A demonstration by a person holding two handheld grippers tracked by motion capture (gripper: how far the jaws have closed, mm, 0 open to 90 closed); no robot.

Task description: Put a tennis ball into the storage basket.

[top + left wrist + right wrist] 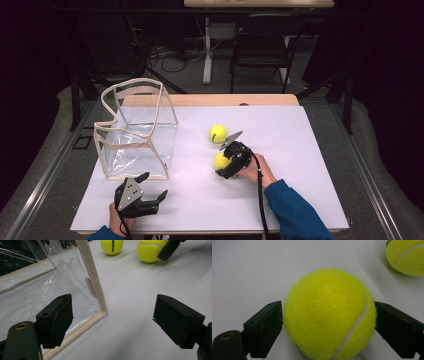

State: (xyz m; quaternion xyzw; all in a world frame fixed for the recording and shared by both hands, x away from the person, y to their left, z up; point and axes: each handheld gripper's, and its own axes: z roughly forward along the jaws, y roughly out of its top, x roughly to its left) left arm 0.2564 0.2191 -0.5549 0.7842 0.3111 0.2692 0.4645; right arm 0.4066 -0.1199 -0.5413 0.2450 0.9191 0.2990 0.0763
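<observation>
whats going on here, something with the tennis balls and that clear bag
A person holds a gripper in each hand at a white table. The right gripper has its jaws pressed against both sides of the nearer tennis ball, which sits on the table. A second tennis ball lies free just beyond it. The left gripper is open with nothing between its jaws, by the near corner of the upright clear bag, whose top gapes open.

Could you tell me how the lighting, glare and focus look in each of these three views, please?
High view: white table brightly lit, surroundings almost black, slightly soft overall. Left gripper view: streaks of glare on the clear plastic bag; the near tongs look a little soft. Right gripper view: the tennis ball is evenly lit and fuzzy-edged, with a faint shadow under the second ball.
</observation>
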